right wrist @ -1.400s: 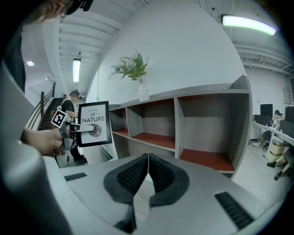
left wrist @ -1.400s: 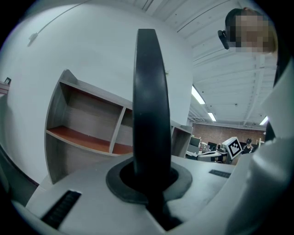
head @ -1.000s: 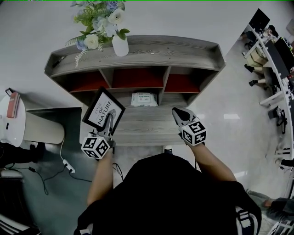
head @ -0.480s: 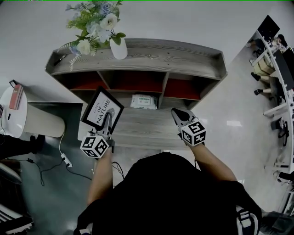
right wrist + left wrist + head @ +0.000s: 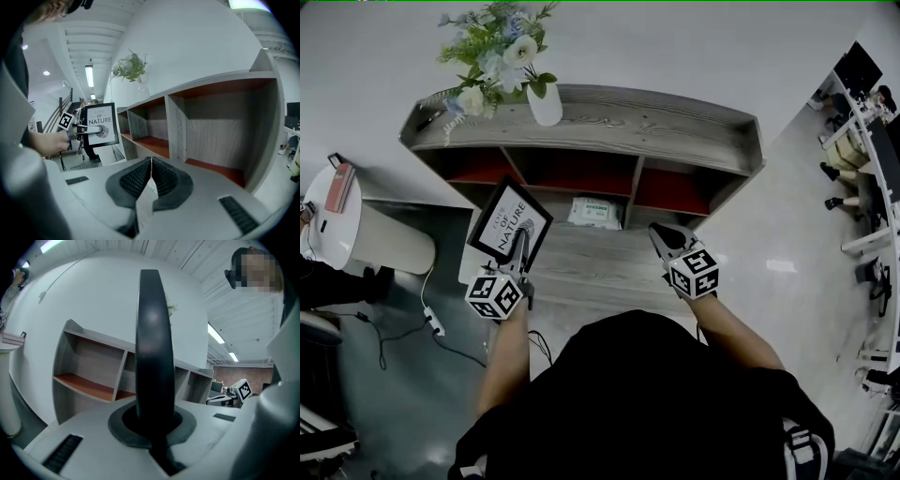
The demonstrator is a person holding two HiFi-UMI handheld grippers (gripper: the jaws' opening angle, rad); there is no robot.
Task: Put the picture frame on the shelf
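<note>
While holding frame (image 5: 509, 223) upright by its bottom edge in left gripper (image 5: 522, 242), clenched tight on it, hasn't reached shelf (image 5: 675, 122) yet. Hangs above left end of ledge (image 5: 600, 262), in front of left cubby (image 5: 478, 167), apparently touching nothing else. Pickup done; carry-in, set-down and release left. Has right gripper (image 5: 667, 236) pinched together on nothing, above ledge near right cubby (image 5: 670, 187). Leaves top board open right of vase (image 5: 546, 101); centre cubby taken by packet (image 5: 593, 212), side cubbies look bare.
</note>
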